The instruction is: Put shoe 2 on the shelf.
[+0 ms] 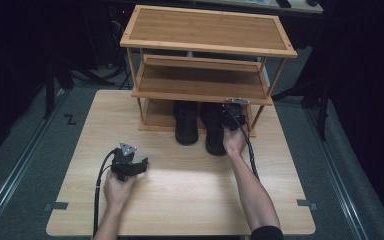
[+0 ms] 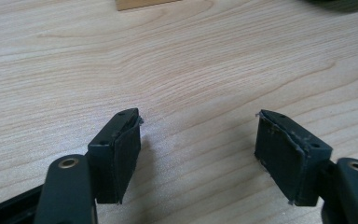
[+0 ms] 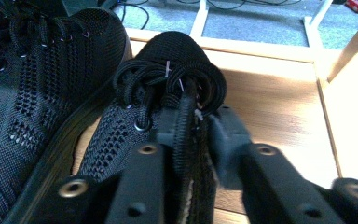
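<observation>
R gripper is clamped on the collar of the right shoe, jaws pinching the knit edge by the laces. Shoe sits on the rack's bottom shelf, heel sticking out over the table, touching the left shoe. Knit upper looks soft & light, prob. folds under grip; collar gives a firm hold, sole's stiffer. L gripper hovers over bare table, jaws spread, holding nothing.
</observation>
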